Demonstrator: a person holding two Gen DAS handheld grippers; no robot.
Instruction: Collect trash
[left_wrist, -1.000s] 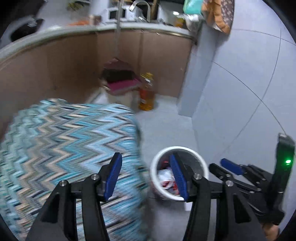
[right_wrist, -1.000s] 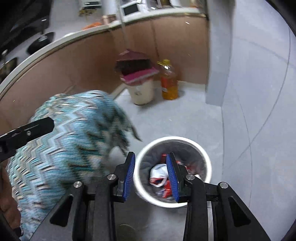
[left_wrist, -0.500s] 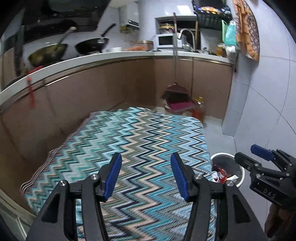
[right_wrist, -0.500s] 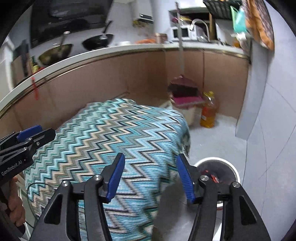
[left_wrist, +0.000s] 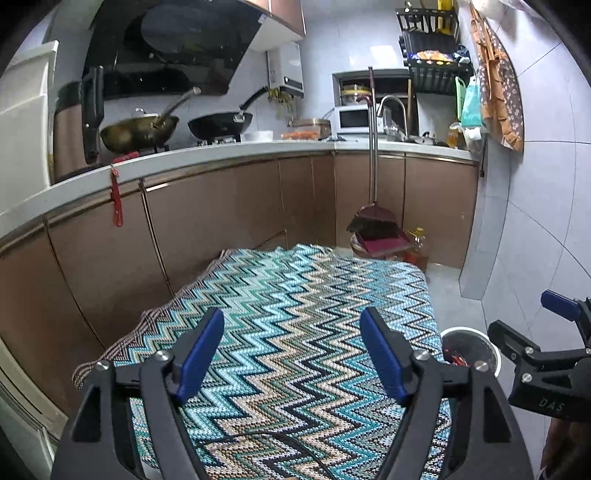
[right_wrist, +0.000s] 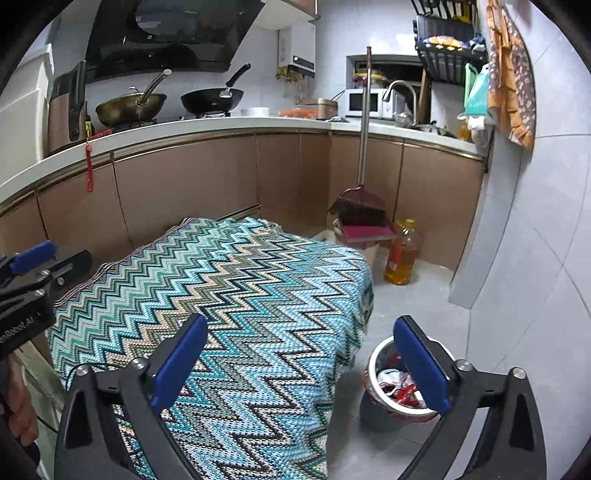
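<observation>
A white-rimmed trash bin (right_wrist: 373, 363) stands on the floor right of the table, with red and white wrappers (right_wrist: 400, 384) inside; it also shows in the left wrist view (left_wrist: 493, 350). My left gripper (left_wrist: 291, 356) is open and empty above the zigzag tablecloth (left_wrist: 295, 302). My right gripper (right_wrist: 301, 363) is open wide and empty, over the table's right edge, its right finger (right_wrist: 421, 363) in front of the bin. No loose trash shows on the cloth (right_wrist: 229, 280).
Brown kitchen cabinets (left_wrist: 221, 206) run behind the table. A broom and dustpan on a bucket (right_wrist: 360, 221) and an oil bottle (right_wrist: 400, 253) stand in the far corner. The tiled wall (right_wrist: 535, 258) is to the right. A thin cable (left_wrist: 258, 437) lies on the cloth near me.
Both grippers have risen and tilted up from over the bin to above the table. The right jaws have opened wider.
</observation>
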